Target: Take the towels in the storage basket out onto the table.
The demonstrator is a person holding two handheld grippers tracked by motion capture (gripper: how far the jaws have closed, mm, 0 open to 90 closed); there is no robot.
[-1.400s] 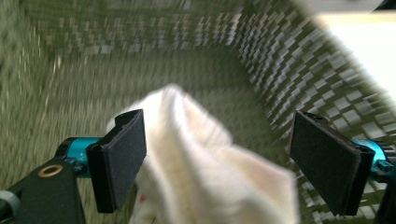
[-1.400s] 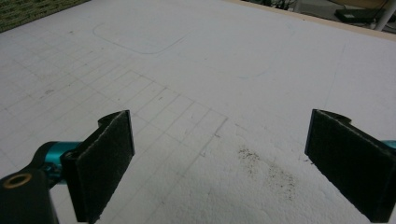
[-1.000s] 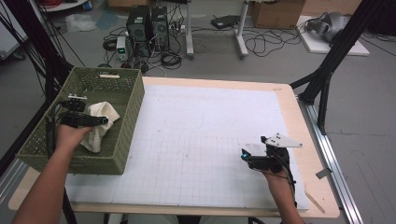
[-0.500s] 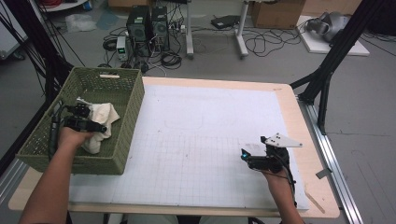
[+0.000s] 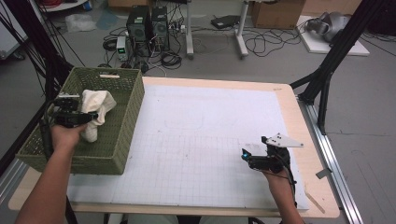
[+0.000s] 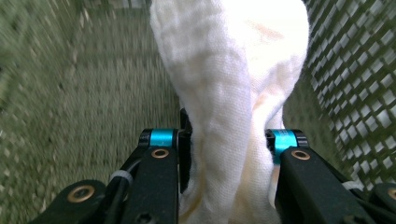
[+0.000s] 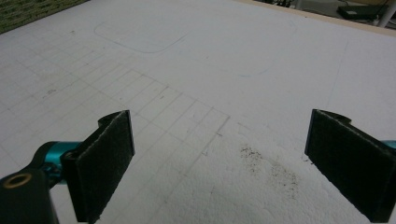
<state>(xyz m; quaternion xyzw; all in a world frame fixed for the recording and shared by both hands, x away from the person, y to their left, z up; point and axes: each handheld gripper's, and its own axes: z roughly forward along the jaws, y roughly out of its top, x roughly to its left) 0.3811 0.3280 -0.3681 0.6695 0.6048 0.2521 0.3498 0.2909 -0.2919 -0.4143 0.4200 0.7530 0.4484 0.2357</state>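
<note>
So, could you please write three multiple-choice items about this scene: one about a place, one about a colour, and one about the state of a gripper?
1. Where is the white cloth?
A. spread on the white mat
B. over the green basket, held in the left gripper
C. on the floor

2. What colour is the basket?
A. green
B. red
C. blue

3. How do the jaws of the right gripper stand?
A. shut on the cloth
B. shut on nothing
C. wide apart with nothing between them

Answers:
1. B: the left gripper view shows the cloth pinched in the left gripper with the basket's mesh behind it.
2. A: the high view shows its woven walls green.
3. C: the right gripper view shows only the white mat between the two pads.
</note>
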